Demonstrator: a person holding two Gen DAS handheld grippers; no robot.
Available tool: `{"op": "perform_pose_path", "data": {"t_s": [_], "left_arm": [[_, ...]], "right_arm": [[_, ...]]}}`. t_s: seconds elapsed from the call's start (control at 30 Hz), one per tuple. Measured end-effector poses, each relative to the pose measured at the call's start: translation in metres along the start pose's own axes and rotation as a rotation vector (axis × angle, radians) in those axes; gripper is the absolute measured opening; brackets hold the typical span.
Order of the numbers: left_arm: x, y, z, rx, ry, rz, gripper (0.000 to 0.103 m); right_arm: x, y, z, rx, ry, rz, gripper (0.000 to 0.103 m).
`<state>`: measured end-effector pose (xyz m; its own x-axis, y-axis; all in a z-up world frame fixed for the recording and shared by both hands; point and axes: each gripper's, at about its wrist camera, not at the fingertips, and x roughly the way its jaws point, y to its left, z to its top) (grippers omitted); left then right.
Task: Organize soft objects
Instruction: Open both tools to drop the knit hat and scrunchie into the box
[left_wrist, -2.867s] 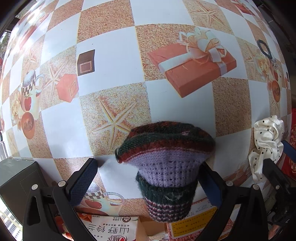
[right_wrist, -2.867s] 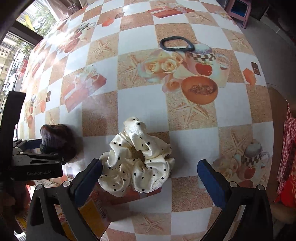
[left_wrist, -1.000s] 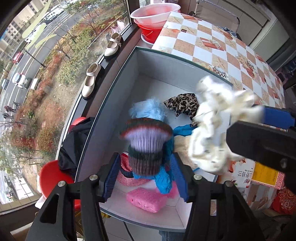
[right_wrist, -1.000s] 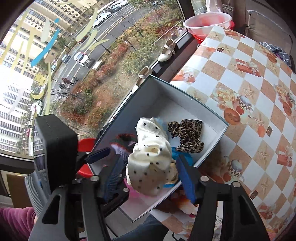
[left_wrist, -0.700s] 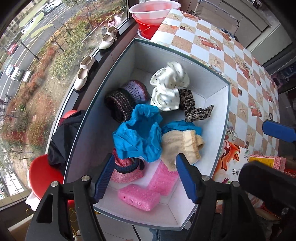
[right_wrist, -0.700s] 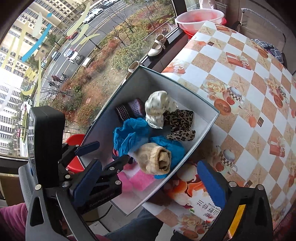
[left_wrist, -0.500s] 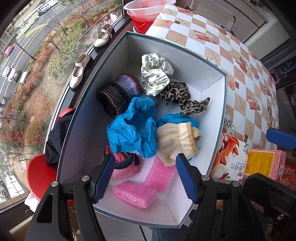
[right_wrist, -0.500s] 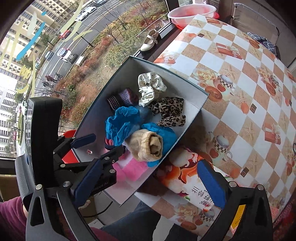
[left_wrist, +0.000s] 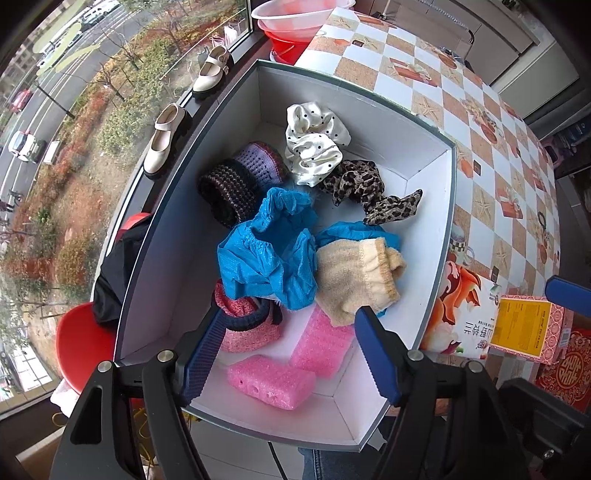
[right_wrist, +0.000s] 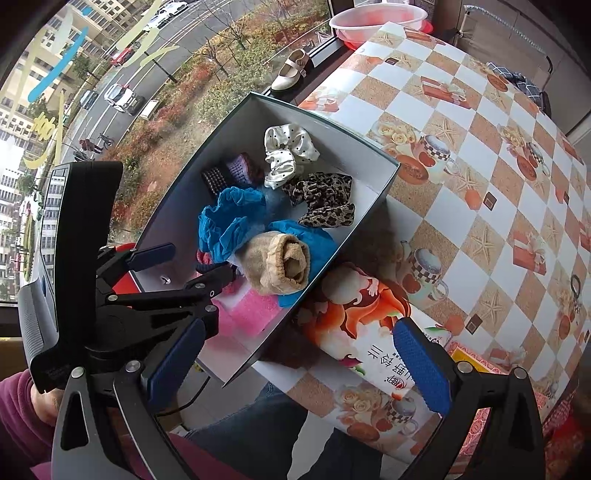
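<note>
Both tongs hang empty over the grey, white-lined cardboard box: our left gripper opening, our right gripper spread wide. Below us lie the cream polka-dot satin scrunchie and striped purple knit cuff, just beside each other. We judge the drop complete; best to lift clear without snagging fabric.

— What colours sit in the box?
— It's grey outside, white inside. A cream scrunchie with black dots, leopard-print cloth beside it, bright blue fabric, a beige sock, pink foam.
— And the counter?
— Orange-and-white checks.
</note>
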<state>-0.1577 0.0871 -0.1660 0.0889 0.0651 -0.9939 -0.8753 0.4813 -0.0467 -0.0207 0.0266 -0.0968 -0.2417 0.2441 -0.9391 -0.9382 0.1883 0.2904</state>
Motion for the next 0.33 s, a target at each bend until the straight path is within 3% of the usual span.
{"op": "perform_pose_path", "data": {"t_s": [0.17,0.33], "left_arm": [[0.001,0.002,0.0,-0.011,-0.003,0.002,0.079],[-0.016,0.007,-0.002,-0.017,-0.105,-0.058,0.08]], "right_arm": [[-0.002,0.001,0.0,0.005,-0.003,-0.003,0.103],[-0.003,0.0,-0.001,0.014,-0.008,-0.003,0.103]]}}
